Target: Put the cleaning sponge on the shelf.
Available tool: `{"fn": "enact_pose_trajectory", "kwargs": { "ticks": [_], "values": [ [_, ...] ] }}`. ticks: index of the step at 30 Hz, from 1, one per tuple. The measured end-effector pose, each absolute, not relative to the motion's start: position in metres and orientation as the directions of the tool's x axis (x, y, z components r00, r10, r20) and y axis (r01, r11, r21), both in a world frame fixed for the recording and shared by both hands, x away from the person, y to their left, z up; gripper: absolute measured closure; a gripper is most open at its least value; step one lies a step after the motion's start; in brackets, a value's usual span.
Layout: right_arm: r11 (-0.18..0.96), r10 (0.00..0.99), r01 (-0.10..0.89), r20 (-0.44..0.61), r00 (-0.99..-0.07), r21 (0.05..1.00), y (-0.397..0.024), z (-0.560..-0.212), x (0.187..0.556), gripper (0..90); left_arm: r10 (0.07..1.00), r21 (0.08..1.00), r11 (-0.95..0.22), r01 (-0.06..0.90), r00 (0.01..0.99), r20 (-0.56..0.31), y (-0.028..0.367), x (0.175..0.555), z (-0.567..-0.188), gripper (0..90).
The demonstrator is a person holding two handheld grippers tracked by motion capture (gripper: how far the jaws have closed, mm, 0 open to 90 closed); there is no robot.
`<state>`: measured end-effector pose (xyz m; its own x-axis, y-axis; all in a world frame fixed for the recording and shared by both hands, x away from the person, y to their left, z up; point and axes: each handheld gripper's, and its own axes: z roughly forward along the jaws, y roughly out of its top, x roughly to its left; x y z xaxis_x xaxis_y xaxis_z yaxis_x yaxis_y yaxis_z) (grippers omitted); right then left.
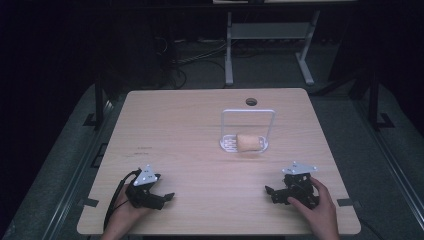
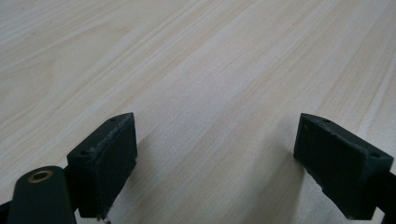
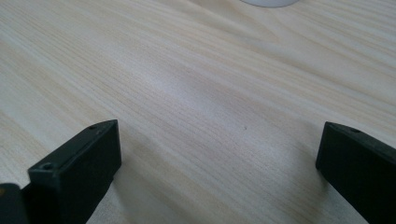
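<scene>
- Light wood-grain table (image 1: 190,130), rectangular, round cable hole (image 1: 251,102) near far edge.
- White wire rack (image 1: 247,131) on table, right of centre, upright frame at the back, low tray base.
- Tan bread roll (image 1: 248,143) lying in rack's tray.
- Left gripper (image 1: 159,198) low at near left corner of the table, right gripper (image 1: 272,192) low at near right; contact with the wood unclear.
- Grey tape tabs (image 1: 88,202) at both near side edges.

Dark room, grey-legged desk (image 1: 272,31) behind
</scene>
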<state>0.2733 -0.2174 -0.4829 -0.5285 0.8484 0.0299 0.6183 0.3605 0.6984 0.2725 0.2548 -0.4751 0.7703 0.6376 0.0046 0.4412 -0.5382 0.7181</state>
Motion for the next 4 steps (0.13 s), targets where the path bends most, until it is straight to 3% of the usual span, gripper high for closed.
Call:
{"fn": "enact_pose_trajectory", "kwargs": {
  "ticks": [4],
  "values": [
    [0.361,0.848,0.618,0.03,-0.529,0.699,-0.2174,-0.4829,0.2733,0.0,0.638,0.718,-0.538,0.441,0.77,0.004,0.2548,0.2725,-0.4751,12.8]
  ]
}}
